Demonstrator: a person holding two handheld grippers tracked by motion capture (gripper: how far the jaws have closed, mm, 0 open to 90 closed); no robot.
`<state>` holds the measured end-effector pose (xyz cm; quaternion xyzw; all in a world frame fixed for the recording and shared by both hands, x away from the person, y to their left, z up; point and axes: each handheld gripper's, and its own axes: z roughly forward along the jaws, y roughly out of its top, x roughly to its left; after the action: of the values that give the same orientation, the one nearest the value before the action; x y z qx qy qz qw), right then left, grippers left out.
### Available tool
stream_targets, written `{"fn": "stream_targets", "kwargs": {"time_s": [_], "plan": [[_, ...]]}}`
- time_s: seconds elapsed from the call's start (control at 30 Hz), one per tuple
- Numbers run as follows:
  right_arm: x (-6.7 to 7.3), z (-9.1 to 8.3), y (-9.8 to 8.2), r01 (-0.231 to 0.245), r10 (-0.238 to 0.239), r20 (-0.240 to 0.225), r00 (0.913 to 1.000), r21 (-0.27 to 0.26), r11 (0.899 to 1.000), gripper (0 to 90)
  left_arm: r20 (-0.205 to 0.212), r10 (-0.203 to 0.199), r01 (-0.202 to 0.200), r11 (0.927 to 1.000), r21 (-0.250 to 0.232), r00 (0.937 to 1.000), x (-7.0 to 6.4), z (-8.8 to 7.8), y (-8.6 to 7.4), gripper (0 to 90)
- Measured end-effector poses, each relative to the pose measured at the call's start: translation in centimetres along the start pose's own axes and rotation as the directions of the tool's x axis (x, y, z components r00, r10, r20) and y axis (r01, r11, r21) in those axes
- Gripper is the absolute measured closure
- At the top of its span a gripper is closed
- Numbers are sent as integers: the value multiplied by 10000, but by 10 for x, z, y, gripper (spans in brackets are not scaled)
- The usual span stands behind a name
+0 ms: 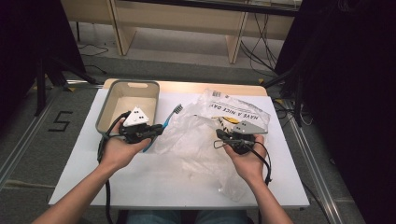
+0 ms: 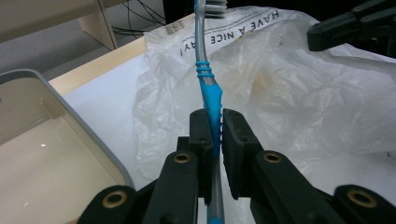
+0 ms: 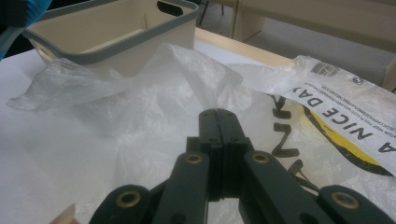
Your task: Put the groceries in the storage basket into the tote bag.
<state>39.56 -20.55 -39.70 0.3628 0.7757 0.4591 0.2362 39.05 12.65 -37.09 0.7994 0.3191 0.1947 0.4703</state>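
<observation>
My left gripper (image 1: 156, 131) (image 2: 214, 122) is shut on the handle of a blue and grey toothbrush (image 2: 208, 84) (image 1: 164, 123), whose bristle head points away toward the far side of the table. It hovers beside the beige bin with a grey rim (image 1: 107, 105) (image 2: 88, 135) (image 3: 140, 39). My right gripper (image 1: 219, 135) (image 3: 218, 122) is shut on a pinched fold of the crumpled clear plastic bag (image 1: 205, 140) (image 3: 187, 88) (image 2: 289, 93), printed "HAVE A NICE DAY". The bag lies spread over the middle of the white table (image 1: 140, 182).
The bin stands at the table's far left and looks hollow inside. Beyond the table are wooden furniture legs (image 1: 123, 32) and cables on the floor. A floor marking "5" (image 1: 60, 120) lies left of the table.
</observation>
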Motion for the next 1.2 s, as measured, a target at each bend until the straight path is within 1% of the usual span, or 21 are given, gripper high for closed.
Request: {"fn": "stream_targets", "kwargs": {"time_s": [0.17, 0.37, 0.43, 0.5, 0.7, 0.77, 0.9, 0.93, 1.0, 1.07, 1.2], "plan": [[0, -1, 0, -42, 42, 25, 10000, -46, 10000, 900, 251, 207, -208, 9998, 28, 9995, -13, 3, -3, 824], [0, -1, 0, 0, 0, -2, 10000, -60, 10000, 900, 635, 462, -478, 9986, 238, 9969, -29, 9, -7, 824], [-1, -1, 0, -7, 7, 2, 10000, -66, 10000, 900, 680, 531, -551, 9981, 271, 9963, -33, 12, -9, 825], [-1, -1, 1, -16, 16, -10, 10000, -66, 10000, 900, 763, 663, -697, 9967, 422, 9949, -37, 16, -10, 824], [-1, -2, 1, -10, 10, -1, 10000, -75, 10000, 900, 1022, 778, -851, 9940, 693, 9917, -48, 29, -17, 824], [-1, -2, 1, -77, 78, 8, 10000, -103, 9999, 900, 1084, 853, -943, 9923, 806, 9904, -52, 33, -20, 824], [-2, -3, 1, -82, 82, 9, 10000, -116, 9999, 900, 1096, 1030, -1139, 9886, 986, 9886, -57, 40, -22, 825], [-2, -3, 1, -76, 76, 8, 10000, -141, 9999, 900, 1096, 1030, -1139, 9886, 986, 9886, -57, 40, -22, 824], [-2, -3, 2, -51, 52, 26, 10000, -151, 9999, 900, 1130, 1050, -1172, 9873, 1071, 9880, -59, 45, -22, 825], [-1, -4, 3, -44, 44, 28, 10000, -186, 9998, 900, 1081, 1159, -1283, 9849, 1162, 9874, -61, 48, -23, 825], [-1, -5, 3, -72, 72, 24, 10000, -196, 9998, 900, 1024, 1222, -1354, 9817, 1341, 9872, -63, 56, -24, 824]]}}
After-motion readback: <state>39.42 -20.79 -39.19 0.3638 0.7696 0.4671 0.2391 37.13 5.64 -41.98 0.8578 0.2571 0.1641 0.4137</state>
